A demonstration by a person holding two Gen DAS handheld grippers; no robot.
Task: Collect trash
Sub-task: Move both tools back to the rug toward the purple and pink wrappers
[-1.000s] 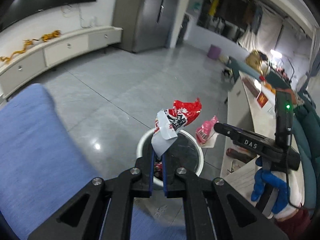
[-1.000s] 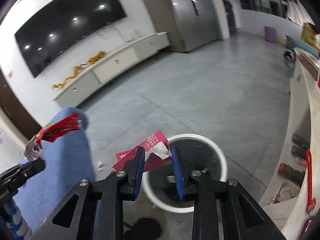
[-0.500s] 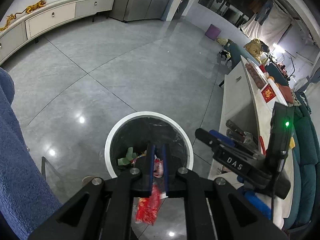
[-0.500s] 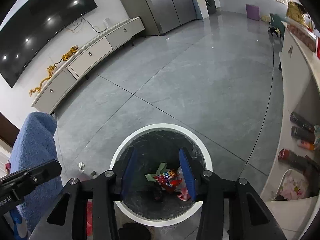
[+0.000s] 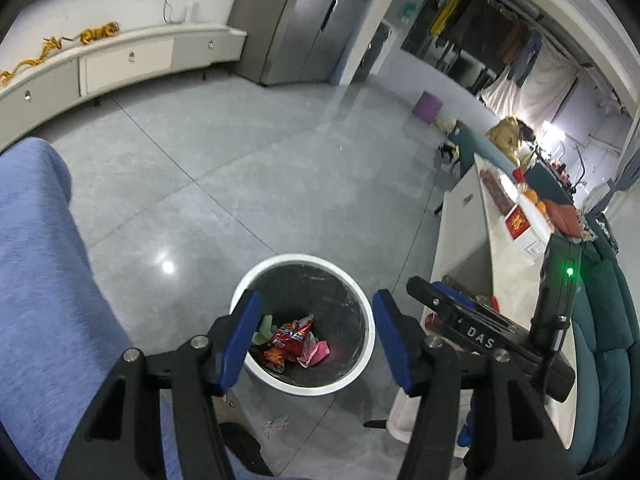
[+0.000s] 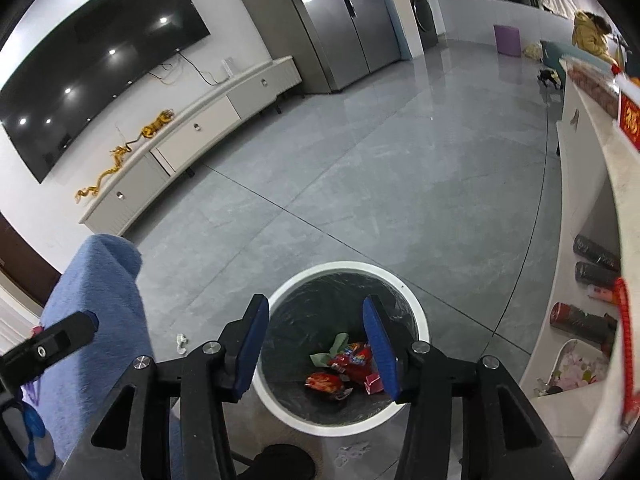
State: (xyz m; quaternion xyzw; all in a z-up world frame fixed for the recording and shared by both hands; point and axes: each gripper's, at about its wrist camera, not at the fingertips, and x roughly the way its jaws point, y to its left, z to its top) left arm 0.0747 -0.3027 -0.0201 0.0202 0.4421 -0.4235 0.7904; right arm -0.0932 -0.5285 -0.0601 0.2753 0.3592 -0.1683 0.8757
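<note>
Several wrappers (image 5: 294,340) already lie at the bottom of the white bin (image 5: 362,368), directly below and just ahead of both grippers, so the dropping part of this round looks done. In the left wrist view the left gripper (image 5: 314,340) hangs over the bin mouth with its blue pads parted and opening wider, and nothing sits between them; the red, orange and pink packets and a green scrap show through the gap. The right gripper (image 6: 314,350) is likewise above the bin, just beside the left one, its jaws parted and opening, empty, with the same heap of packets (image 6: 346,368) seen between and below its pads (image 6: 378,346). Neither tool touches the bin rim or the black liner

What is left, judging from these views alone: a small pale crumpled scrap (image 6: 182,343) lies on the grey floor to the left of the right gripper, near the foot of the blue chair (image 6: 100,304), outside the bin. Another small crumpled bit (image 5: 276,428) lies on the floor right beneath the left gripper, close against the near side of the bin. Both look like trash not yet collected, though they are too small to name. To the right of the grippers the white counter (image 5: 464,240) has shelves holding dark cylinders and a flowered dish; whether any of that counts as trash cannot be told. So the task seems well advanced but not finished, with both grippers free for another pick
</note>
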